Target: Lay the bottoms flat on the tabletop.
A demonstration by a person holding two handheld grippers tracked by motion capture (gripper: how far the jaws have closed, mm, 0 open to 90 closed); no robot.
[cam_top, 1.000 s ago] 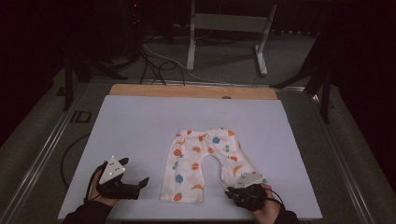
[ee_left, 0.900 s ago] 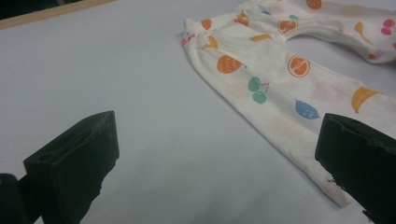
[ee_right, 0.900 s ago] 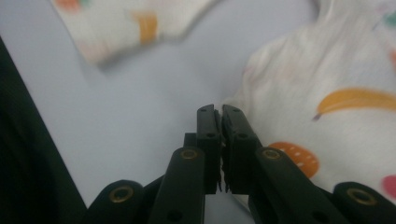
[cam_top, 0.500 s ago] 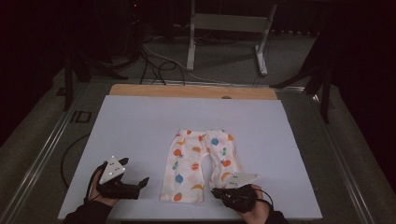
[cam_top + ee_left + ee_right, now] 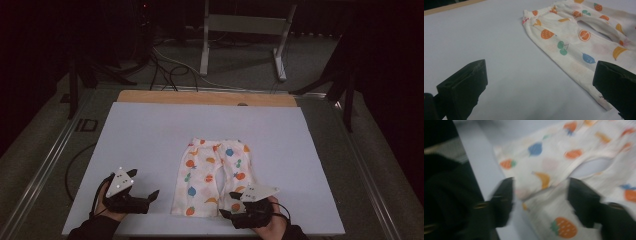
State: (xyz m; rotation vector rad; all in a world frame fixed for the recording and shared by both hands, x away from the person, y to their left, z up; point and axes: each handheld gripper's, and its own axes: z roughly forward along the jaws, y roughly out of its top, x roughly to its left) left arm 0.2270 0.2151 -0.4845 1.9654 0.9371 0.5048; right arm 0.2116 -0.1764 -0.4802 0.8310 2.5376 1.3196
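High view, trousers: small white trousers printed with coloured fruit lie flat on the pale sheet that covers the table, nearer the person's edge than the far one, waistband away from the person and leg ends toward them.
High view, table: a strip of bare wood shows along the far edge of the sheet.
High view, left gripper: the left gripper rests low over the sheet, left of the trousers and apart from them, tips pointing toward the left leg; its jaws look spread.
High view, right gripper: the right gripper sits at the near end of the right trouser leg, its tips pointing left over the hem; the grey plate on top hides part of the cloth.
Left gripper view, jaws: the two black jaws stand wide apart with bare sheet between them and nothing held.
Left gripper view, trousers: the trousers lie ahead and to the right, waistband at the top; the hem of the near leg runs down beside the right-hand jaw.
Right gripper view, jaws: blurred; the jaws have just been opening and now stand apart, with a fold of trouser cloth lying between them and no pad seen pressing on it.
Right gripper view, sheet: a band of pale sheet runs left of the cloth.
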